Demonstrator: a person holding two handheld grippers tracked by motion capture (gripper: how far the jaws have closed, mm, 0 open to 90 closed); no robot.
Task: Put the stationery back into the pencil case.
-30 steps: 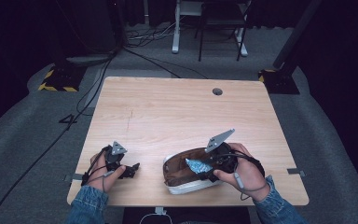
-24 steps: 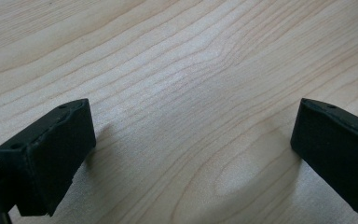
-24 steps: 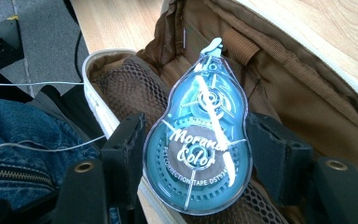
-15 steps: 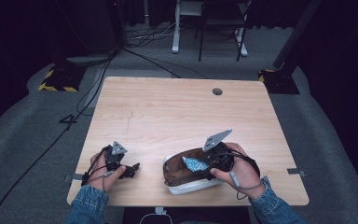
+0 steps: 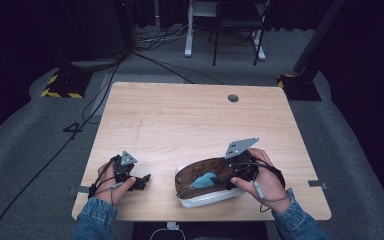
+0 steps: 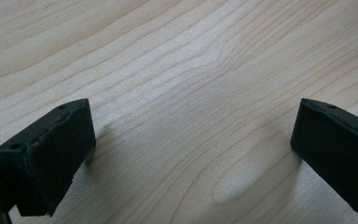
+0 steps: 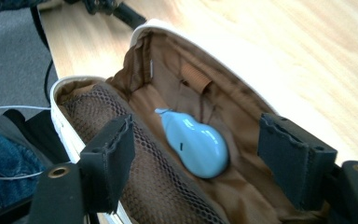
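Gaping pouch (image 5: 207, 184) near table (image 5: 190, 120) edge

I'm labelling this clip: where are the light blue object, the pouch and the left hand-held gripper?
light blue object (image 7: 196, 144): right gripper view, its rounded top.
pouch (image 5: 207, 199): high view, white outer rim.
left hand-held gripper (image 5: 141, 182): high view, between its fingertips.

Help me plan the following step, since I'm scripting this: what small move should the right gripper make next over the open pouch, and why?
Probably ease the right gripper down and shut it on the pale blue pear-shaped object. Its jaws stand open over the white pouch with brown lining, with the object lying loose on the lining between them, not yet gripped. The left gripper rests open on the bare wooden table.
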